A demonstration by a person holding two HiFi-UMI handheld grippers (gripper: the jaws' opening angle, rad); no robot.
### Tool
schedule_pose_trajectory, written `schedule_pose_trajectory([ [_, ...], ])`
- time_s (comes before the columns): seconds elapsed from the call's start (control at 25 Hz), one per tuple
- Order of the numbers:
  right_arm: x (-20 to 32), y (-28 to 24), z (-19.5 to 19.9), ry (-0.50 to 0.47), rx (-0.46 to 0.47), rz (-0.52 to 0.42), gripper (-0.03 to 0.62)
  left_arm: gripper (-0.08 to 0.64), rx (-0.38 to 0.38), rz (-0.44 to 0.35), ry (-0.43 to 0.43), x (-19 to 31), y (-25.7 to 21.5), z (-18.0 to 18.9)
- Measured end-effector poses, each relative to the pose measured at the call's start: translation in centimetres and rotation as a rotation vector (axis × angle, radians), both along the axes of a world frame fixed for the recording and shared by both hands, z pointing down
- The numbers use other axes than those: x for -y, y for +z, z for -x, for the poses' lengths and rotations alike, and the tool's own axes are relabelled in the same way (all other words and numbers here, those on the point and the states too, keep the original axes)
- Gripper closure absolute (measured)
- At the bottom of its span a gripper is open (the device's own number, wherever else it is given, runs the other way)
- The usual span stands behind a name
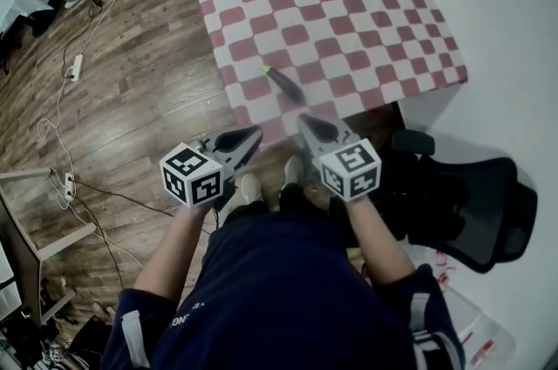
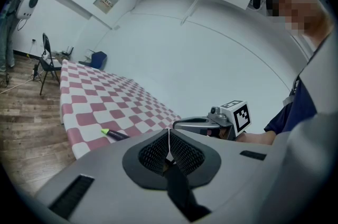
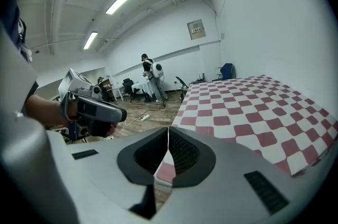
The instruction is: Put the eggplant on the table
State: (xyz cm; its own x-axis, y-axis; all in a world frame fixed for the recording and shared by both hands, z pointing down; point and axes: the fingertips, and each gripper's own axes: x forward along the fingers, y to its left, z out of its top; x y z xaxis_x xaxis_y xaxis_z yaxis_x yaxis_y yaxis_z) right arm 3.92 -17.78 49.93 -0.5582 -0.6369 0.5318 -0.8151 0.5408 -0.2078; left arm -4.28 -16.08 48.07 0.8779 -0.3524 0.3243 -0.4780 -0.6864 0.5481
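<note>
The eggplant [image 1: 281, 81], dark and slim with a green tip, lies on the red-and-white checked table [image 1: 349, 2] close to its near edge. In the left gripper view the eggplant [image 2: 117, 134] rests by the cloth's corner. My left gripper [image 1: 258, 131] hangs just short of the table edge, below and left of the eggplant, its jaws shut on nothing. Beside it my right gripper [image 1: 302, 119] is also shut and empty, a short way below the eggplant. The right gripper view shows only the checked table [image 3: 248, 106], not the eggplant.
A black office chair [image 1: 471, 202] stands at the right, next to the table's near corner. Cables and a power strip [image 1: 77, 67] lie on the wooden floor at the left. A folding chair [image 2: 47, 62] stands past the table's far end. A person [image 3: 149, 77] stands far back.
</note>
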Motion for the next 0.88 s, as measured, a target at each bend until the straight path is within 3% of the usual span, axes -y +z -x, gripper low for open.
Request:
schedule_pose_trajectory([
  [0.88, -0.3, 0.7, -1.9, 0.001, 0.013, 0.008, 0.575, 0.531, 0.015, 0.014, -0.001, -0.7, 0.4, -1.8],
])
